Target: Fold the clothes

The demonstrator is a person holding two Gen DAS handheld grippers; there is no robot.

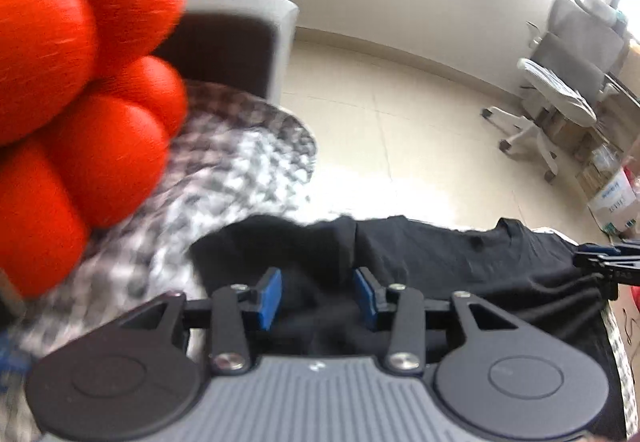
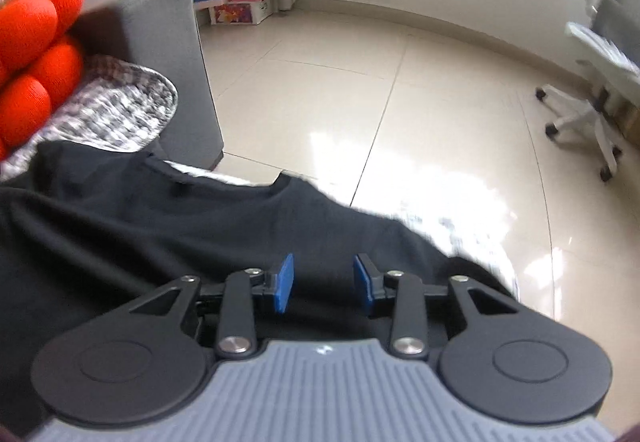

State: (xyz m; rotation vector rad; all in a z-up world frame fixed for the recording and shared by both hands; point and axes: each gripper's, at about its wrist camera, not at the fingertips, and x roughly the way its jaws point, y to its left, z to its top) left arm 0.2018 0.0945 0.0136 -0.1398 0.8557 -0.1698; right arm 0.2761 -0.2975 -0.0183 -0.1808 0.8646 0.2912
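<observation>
Where the left wrist camera looks down, the left gripper (image 1: pixel 318 296) stands spread above a black garment (image 1: pixel 460 262) on a checked cover (image 1: pixel 240 161), pinching nothing. In the right wrist view, the right gripper (image 2: pixel 323 284) is likewise spread over the garment (image 2: pixel 160 226).

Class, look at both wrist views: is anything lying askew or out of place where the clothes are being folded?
Yes. The black garment lies rumpled, not flat, one edge draped over the edge of the checked cover above the floor. The orange cushion crowds the left side.
</observation>
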